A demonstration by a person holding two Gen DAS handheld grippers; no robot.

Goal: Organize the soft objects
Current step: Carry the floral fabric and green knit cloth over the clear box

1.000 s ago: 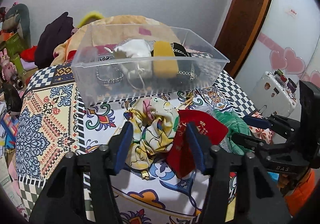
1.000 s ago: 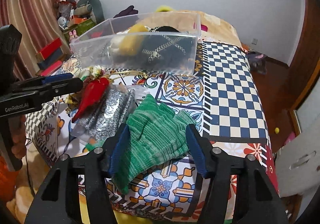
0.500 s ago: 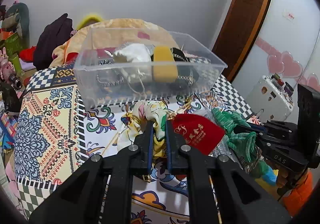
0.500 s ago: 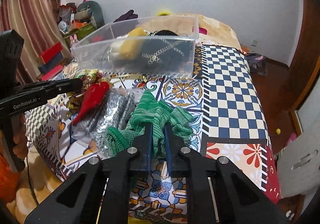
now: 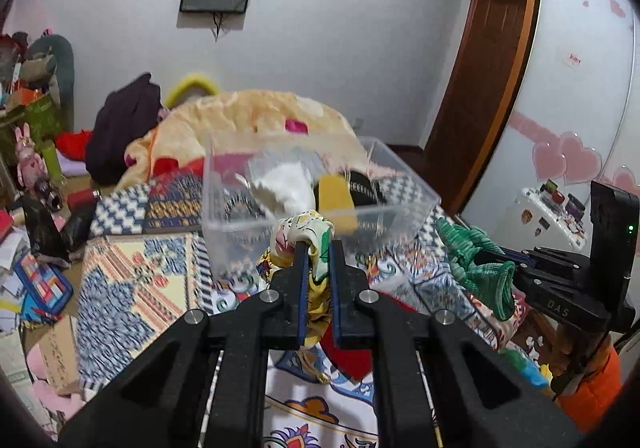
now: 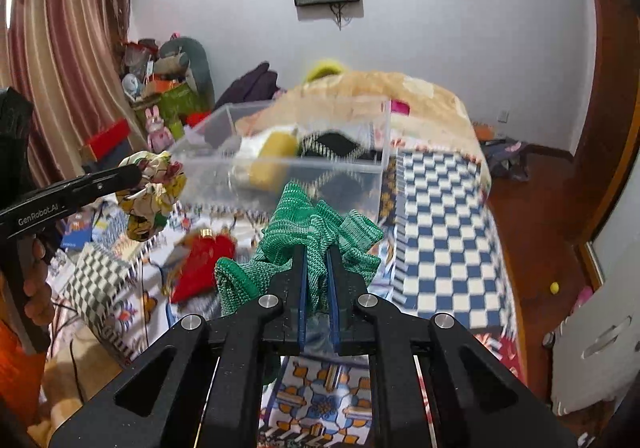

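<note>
My left gripper (image 5: pixel 318 248) is pinched tight on a silky flowered scarf (image 5: pixel 306 232), bunched up and held off the bed in front of the clear plastic box (image 5: pixel 224 208). My right gripper (image 6: pixel 318 254) is clamped on a green knitted cloth (image 6: pixel 316 224), crumpled and ribbed, held up near the box too. A smooth red pouch (image 6: pixel 200 264) lies flat on the patterned bedspread (image 6: pixel 440 232) below. Inside the box sit white, yellow and black soft things.
</note>
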